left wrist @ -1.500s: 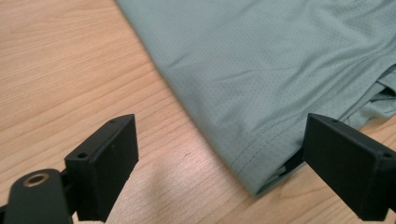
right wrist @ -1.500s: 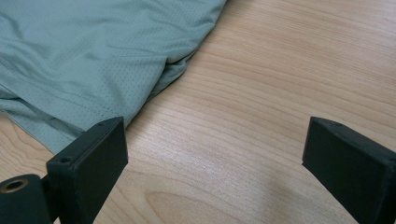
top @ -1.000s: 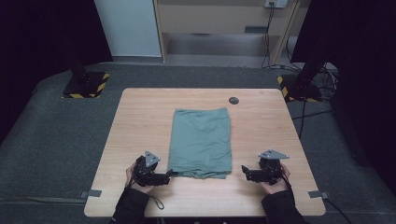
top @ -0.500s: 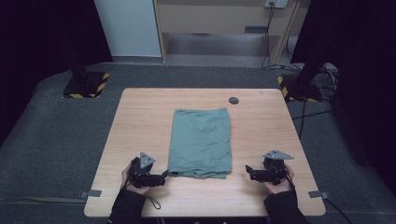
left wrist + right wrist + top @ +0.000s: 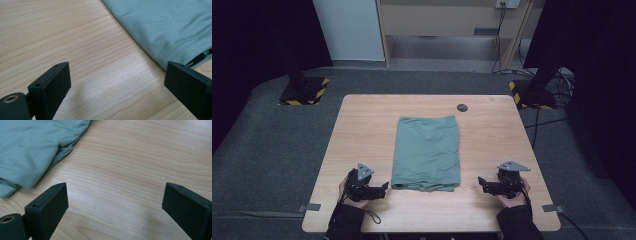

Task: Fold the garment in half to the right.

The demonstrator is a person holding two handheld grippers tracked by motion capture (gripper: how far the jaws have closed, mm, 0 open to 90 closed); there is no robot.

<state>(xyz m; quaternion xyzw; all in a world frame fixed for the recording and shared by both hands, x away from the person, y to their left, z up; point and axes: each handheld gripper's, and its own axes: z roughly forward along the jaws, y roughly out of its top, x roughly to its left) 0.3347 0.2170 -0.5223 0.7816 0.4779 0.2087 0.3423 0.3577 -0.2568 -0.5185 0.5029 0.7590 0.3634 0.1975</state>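
Note:
A folded grey-green mesh garment (image 5: pixel 427 151) lies flat in the middle of the wooden table (image 5: pixel 362 125). My left gripper (image 5: pixel 384 187) rests low by the garment's near left corner, open, with bare wood between its jaws. The cloth's hem (image 5: pixel 172 37) reaches toward its right jaw in the left gripper view. My right gripper (image 5: pixel 481 183) sits a short way to the right of the garment's near right corner, also open and empty. In the right gripper view the garment's corner (image 5: pixel 30 152) lies beyond its left jaw.
A small dark round disc (image 5: pixel 462 107) sits near the table's far edge. Black stands with yellow-striped bases (image 5: pixel 304 90) flank the table on the floor, and cables (image 5: pixel 557 120) run off at the right. A cabinet stands behind.
Both grippers have drawn slightly back toward the table's near edge and outward from the garment. The garment has not moved.

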